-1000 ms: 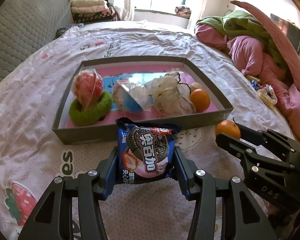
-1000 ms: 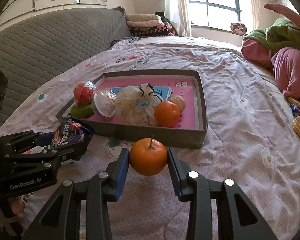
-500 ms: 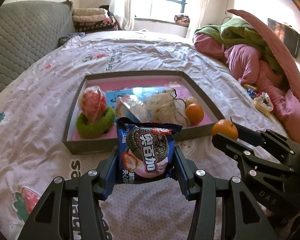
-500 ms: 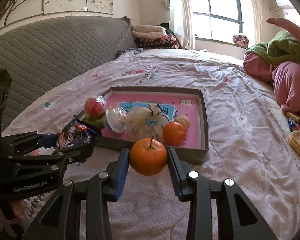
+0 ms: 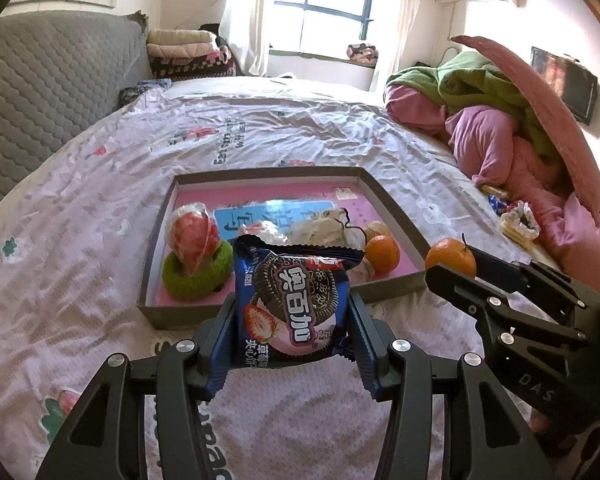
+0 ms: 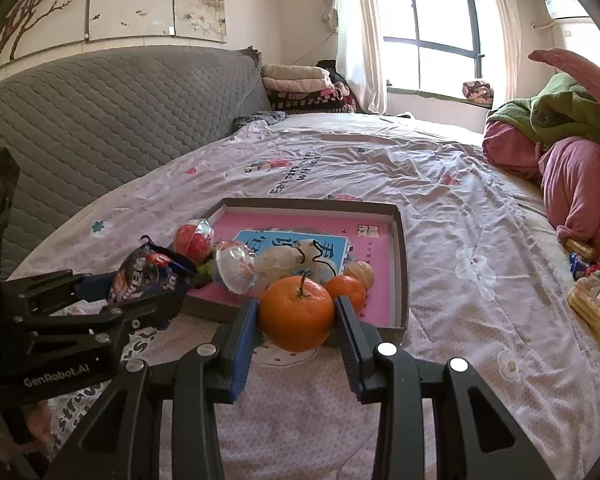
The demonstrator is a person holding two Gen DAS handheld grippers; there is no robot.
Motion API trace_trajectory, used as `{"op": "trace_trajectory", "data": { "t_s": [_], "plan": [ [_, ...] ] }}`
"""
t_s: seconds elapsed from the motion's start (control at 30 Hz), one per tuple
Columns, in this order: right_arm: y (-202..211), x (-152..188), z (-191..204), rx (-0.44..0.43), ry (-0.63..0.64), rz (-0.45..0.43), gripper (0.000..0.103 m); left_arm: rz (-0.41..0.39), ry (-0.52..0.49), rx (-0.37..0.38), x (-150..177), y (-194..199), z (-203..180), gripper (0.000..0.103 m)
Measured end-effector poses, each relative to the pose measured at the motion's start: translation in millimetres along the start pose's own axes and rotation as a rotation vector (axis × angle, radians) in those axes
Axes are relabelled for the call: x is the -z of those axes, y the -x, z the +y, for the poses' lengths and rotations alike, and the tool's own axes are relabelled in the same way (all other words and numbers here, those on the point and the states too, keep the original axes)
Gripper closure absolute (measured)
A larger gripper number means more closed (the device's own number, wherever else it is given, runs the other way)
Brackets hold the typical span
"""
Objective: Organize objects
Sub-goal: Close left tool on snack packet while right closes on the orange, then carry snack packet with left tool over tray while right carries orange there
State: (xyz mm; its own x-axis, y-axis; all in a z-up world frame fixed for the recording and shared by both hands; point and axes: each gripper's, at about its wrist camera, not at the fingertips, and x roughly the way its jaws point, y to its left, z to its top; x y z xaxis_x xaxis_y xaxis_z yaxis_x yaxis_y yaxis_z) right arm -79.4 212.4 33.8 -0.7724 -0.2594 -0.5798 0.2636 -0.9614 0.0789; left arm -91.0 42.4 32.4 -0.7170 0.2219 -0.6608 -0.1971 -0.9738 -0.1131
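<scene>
Crinkly foil cookie packet (image 5: pixel 294 306), light and crushable, sits pinched at its sides in the left gripper (image 5: pixel 292 328); the right gripper (image 6: pixel 296 320) clamps a firm, roundish orange (image 6: pixel 296 314); the tray (image 5: pixel 396 216) lies at twelve o'clock.

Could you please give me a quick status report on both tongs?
Left tongs shut on blue cookie packet. Right tongs shut on stemmed orange. Grey shallow tray ahead, near side crowded.

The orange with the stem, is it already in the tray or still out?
Out. The orange with the stem is clamped in the right gripper, before the tray's near wall.
</scene>
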Motion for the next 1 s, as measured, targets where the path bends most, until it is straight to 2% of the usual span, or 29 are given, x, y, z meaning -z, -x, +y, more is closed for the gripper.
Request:
{"op": "trace_trajectory", "data": {
  "t_s": [0.37,1.0],
  "plan": [
    [2.5,-19.3,0.5,0.0,0.02,-0.028,0.064,-0.023,-0.012,-0.017,-19.9,-0.7,2.3,0.05],
    [-25.4,-49.0,-25.8,0.044,0.029,-0.037,0.064,-0.055,-0.022,-0.01,-77.0,-39.8,-7.6,0.05]
  ]
}}
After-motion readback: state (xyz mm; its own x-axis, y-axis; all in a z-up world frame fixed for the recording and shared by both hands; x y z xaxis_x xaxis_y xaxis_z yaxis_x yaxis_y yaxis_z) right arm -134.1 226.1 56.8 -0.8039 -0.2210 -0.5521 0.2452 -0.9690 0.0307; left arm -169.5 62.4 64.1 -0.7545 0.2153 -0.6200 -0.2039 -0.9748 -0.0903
